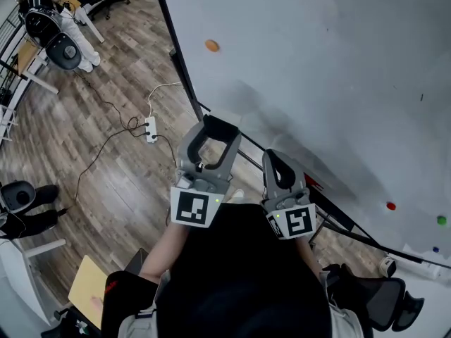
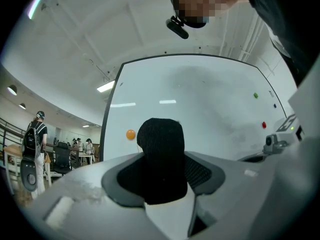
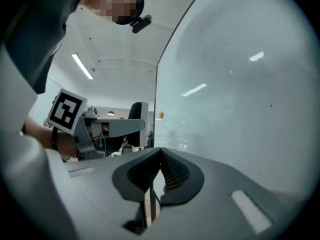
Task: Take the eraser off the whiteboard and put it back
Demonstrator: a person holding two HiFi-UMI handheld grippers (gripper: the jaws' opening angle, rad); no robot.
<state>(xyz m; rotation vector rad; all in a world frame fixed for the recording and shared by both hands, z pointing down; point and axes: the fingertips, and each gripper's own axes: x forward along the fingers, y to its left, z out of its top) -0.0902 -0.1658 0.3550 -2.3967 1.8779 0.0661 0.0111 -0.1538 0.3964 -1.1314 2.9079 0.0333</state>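
Overhead, power strip [image 1: 150,129] on floor [image 1: 106,182], left gripper view, eraser [image 2: 161,159] clamped between fingers [image 2: 200,173].

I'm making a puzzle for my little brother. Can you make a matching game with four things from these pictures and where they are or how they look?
Things:
1. orange magnet
2. eraser
3. power strip
4. right tongs

Places or states:
A. lying on the wooden floor
B. shut, with nothing between them
C. stuck on the whiteboard
D. gripped in the left tongs

Right pairs: 1-C, 2-D, 3-A, 4-B.
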